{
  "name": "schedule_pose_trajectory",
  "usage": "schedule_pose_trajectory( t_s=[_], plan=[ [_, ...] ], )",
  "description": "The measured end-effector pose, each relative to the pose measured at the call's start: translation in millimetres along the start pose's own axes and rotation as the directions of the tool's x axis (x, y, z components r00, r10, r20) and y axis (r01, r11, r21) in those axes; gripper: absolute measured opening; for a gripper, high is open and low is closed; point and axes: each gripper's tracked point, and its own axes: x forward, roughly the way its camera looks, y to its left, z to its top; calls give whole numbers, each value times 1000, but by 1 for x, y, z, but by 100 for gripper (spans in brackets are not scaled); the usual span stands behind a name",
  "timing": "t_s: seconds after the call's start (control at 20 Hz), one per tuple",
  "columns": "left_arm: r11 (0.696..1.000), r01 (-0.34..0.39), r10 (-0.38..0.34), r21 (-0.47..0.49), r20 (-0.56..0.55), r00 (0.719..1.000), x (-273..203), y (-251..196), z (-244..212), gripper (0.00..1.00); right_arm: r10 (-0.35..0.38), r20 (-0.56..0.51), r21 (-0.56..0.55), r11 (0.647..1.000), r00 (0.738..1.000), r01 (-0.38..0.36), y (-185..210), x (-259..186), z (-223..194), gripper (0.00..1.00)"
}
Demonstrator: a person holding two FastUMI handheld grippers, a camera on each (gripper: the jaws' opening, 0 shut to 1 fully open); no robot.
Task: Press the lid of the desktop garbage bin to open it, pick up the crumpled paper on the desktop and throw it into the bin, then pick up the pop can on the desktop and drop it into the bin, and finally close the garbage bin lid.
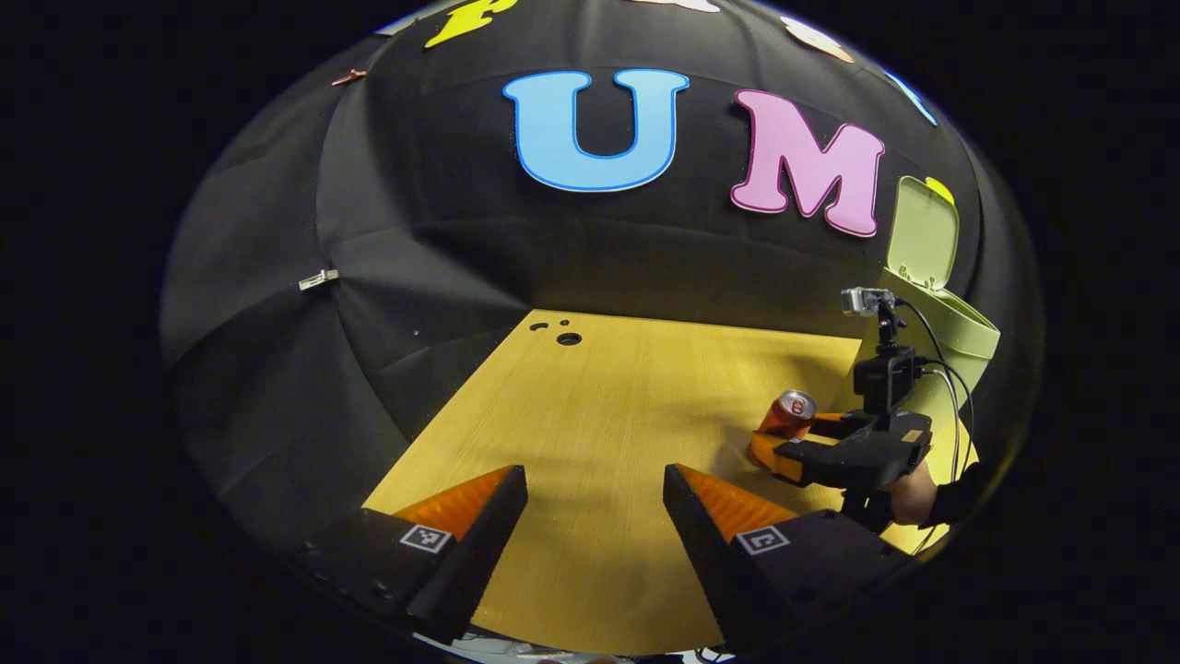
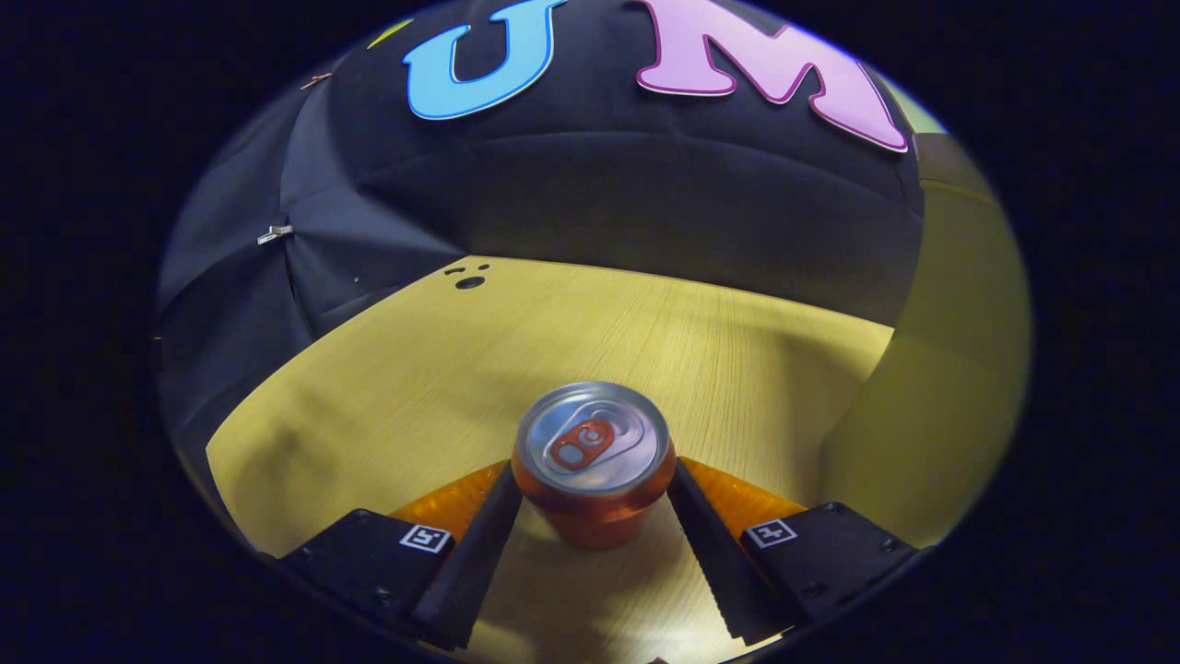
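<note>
A: Start on the left. What are the left tongs (image 1: 595,480) doing?

B: In the left gripper view they are spread wide, with nothing between the two fingers, and bare wooden worktop (image 1: 590,406) showing through the gap. They hang over the near edge of the worktop.

A: Anything at the far left corner?

B: A few dark round holes (image 1: 568,338) in the worktop near the black cloth wall.

A: And moving rightward?

B: The pop can (image 1: 786,414) stands upright on the worktop, well to the right of the left tongs. The right tongs (image 1: 770,447) reach in around it, held by a hand (image 1: 908,498) with a dark sleeve.

A: Are they gripping it?

B: From the right gripper view, the can (image 2: 593,461) sits between the two fingers of the right tongs (image 2: 593,484), and each finger's inner edge meets the can's side. They pinch the can. Its base appears to rest on the worktop (image 2: 415,369), though I cannot tell for sure.

A: And the bin?

B: Farthest right. The pale green garbage bin (image 1: 959,327) stands behind the right tongs, its lid (image 1: 924,232) tipped up and open. In the right gripper view its wall (image 2: 940,369) rises just to the right of the can.
</note>
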Motion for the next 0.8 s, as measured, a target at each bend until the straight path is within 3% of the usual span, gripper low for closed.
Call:
schedule_pose_trajectory(
  t_s=[0.15,0.7,0.75,0.8],
  plan=[
    [1000,3,-3,4,-2,1000,1,-5,0,96,9,-2,-10,1000,1000,-9,3,3,2,83],
    [1000,8,-8,-2,14,1000,-8,-13,-4,96,90,69,-62,994,994,-86,24,-43,48,83],
    [1000,11,-11,-3,17,1000,-9,-15,-5,96,95,80,-64,994,992,-90,24,-49,57,87],
    [1000,14,-14,-2,20,1000,-11,-16,-7,96,101,94,-66,993,990,-95,24,-55,65,83]
  ],
)
